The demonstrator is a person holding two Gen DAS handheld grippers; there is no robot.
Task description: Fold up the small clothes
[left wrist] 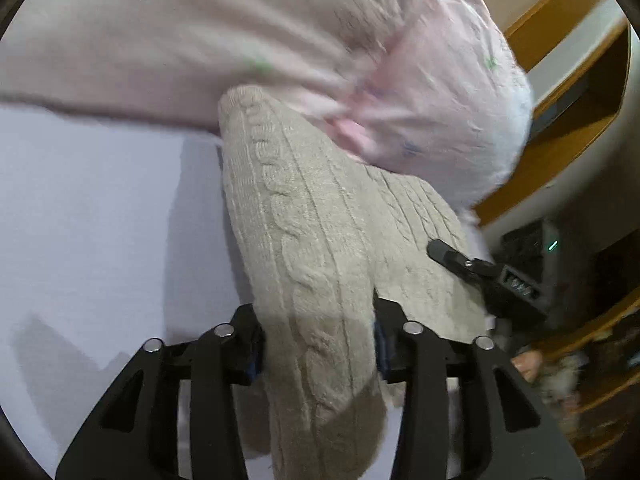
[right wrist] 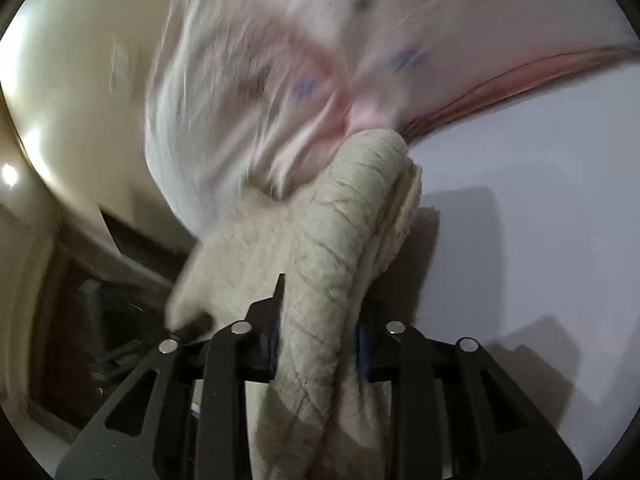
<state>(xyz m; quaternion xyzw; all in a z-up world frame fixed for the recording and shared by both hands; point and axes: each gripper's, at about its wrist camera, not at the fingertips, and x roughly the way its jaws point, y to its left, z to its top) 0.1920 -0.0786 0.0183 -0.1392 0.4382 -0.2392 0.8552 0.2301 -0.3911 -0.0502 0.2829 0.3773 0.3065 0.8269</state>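
Your left gripper (left wrist: 318,344) pinches the beige knitted sweater (left wrist: 304,232) tight between its two black fingers. Your right gripper (right wrist: 318,344) squeezes the same sweater (right wrist: 316,240) too, a thick bunch of it. The sweater hangs up in the air between your two grippers, above the white table (left wrist: 88,208). A pink cloth with little blue and green spots (left wrist: 420,80) presses against the far end of the sweater (it looks blurry, so its shape is hard to tell). In the left view, the tip of your right gripper pokes out over the knit, on the right side.
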